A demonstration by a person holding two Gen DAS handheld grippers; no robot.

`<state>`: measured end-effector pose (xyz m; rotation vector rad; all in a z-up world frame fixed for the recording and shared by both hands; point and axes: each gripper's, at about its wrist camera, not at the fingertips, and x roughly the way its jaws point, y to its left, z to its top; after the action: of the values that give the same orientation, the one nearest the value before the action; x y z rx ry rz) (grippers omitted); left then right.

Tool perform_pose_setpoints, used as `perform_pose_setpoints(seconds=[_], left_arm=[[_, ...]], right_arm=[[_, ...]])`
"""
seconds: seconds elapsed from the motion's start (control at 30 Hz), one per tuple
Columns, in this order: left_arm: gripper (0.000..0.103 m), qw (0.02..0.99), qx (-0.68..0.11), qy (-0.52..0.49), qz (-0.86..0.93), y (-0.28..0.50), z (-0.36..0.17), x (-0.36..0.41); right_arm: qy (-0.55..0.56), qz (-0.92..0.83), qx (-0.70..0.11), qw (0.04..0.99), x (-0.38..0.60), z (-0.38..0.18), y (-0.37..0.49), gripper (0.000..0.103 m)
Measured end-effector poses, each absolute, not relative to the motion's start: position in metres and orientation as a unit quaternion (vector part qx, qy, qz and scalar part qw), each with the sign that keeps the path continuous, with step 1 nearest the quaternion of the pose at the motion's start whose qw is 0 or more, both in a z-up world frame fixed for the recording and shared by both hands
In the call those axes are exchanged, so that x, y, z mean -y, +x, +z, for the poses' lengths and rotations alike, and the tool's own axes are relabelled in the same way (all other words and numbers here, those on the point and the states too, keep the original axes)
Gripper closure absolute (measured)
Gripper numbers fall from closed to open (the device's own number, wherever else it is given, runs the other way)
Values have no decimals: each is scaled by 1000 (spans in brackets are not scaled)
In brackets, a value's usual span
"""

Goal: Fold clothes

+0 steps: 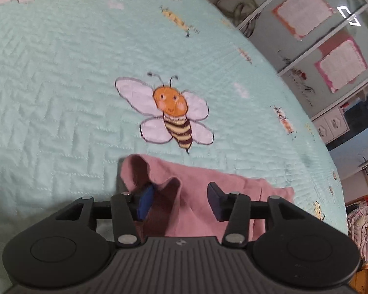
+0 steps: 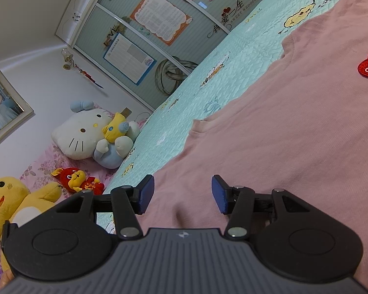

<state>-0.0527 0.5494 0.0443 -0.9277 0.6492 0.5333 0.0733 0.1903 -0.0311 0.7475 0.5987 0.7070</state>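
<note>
Pink top (image 2: 282, 127) lies flat, neckline toward the wardrobe (image 2: 144, 36); both tools gape empty.

Left gripper (image 1: 181, 199): matte black housing with a ribbed central plate bearing a small pale emblem, flanked by two round discs with recessed circles. Black linkage bars pivot on silver screws. The finger pads (image 1: 144, 202) are blue, the far one appearing darker, perhaps from shadow. Right gripper (image 2: 182, 193): same build, ribbed grey-black plate, silver pivot screws, blue textured pads (image 2: 219, 197) on black fingers.
</note>
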Motion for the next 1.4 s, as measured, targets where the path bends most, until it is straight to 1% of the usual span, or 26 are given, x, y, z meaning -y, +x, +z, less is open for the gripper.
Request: perform_pose_setpoints(seconds=[0.03,0.07,0.1,0.13,0.27,0.3,0.37,0.43,0.5,0.57,0.63,0.67,0.73,0.77,0.8,0.83,0.87,0.9,0.93,1.03,1.07,1.13,1.17,1.2,1.27,1.4], left_arm=[[56,810,-304,-434,251,-52,44,-550],[60,813,-302,-431,248,-52,45,-551],[89,817,-301,-427,245,-51,46,-552],[102,821,-299,-422,242,-50,47,-553],[101,856,-239,-357,289,-55,69,-564],[101,858,-227,-358,291,-57,71,-571],[100,852,-235,-370,286,-53,65,-582],[100,848,-257,-358,293,-46,55,-583],[100,838,-268,-383,281,-45,39,-588],[99,828,-254,-418,274,-54,27,-594],[95,822,-235,-445,265,-62,24,-596],[91,820,-225,-458,260,-66,23,-596],[73,819,-207,-474,249,-71,25,-596],[57,820,-201,-477,246,-72,26,-596],[50,820,-199,-477,245,-70,26,-594],[50,821,-199,-476,245,-68,27,-592],[57,830,-211,-453,247,-61,30,-587],[87,843,-228,-419,250,-53,34,-583],[103,854,-244,-385,252,-45,38,-578],[102,860,-254,-359,258,-41,44,-578],[100,858,-248,-368,258,-45,46,-580],[82,851,-235,-387,265,-63,51,-578],[61,848,-226,-395,271,-76,53,-575],[42,846,-212,-404,275,-91,55,-569],[30,842,-192,-421,276,-125,55,-550],[29,835,-204,-442,258,-159,38,-513]], right_arm=[[352,333,-282,828,-190,-31,73,50],[352,333,-282,828,-190,-31,73,50],[352,333,-282,828,-190,-31,73,50],[352,334,-282,828,-190,-32,73,50],[350,334,-282,829,-190,-31,73,50],[349,334,-282,829,-190,-31,73,50],[346,334,-282,830,-191,-31,73,50],[342,334,-283,832,-193,-30,73,50],[341,334,-283,832,-193,-30,72,50],[341,334,-283,832,-193,-30,72,50],[341,335,-283,832,-193,-30,73,50],[341,335,-283,832,-193,-30,73,50],[342,335,-283,832,-194,-29,73,50],[342,335,-283,832,-194,-29,73,50],[342,335,-283,831,-194,-29,73,49],[342,335,-282,831,-194,-29,73,49],[342,336,-282,831,-194,-30,72,49],[343,336,-282,831,-194,-30,72,49],[343,336,-282,831,-194,-30,72,49],[343,336,-282,831,-194,-30,72,49],[343,336,-282,831,-194,-30,73,49],[342,337,-282,831,-194,-30,73,49],[342,337,-282,830,-195,-30,73,49],[342,337,-283,830,-195,-29,73,49],[343,337,-283,830,-196,-29,73,49],[343,337,-283,830,-196,-29,73,49]])
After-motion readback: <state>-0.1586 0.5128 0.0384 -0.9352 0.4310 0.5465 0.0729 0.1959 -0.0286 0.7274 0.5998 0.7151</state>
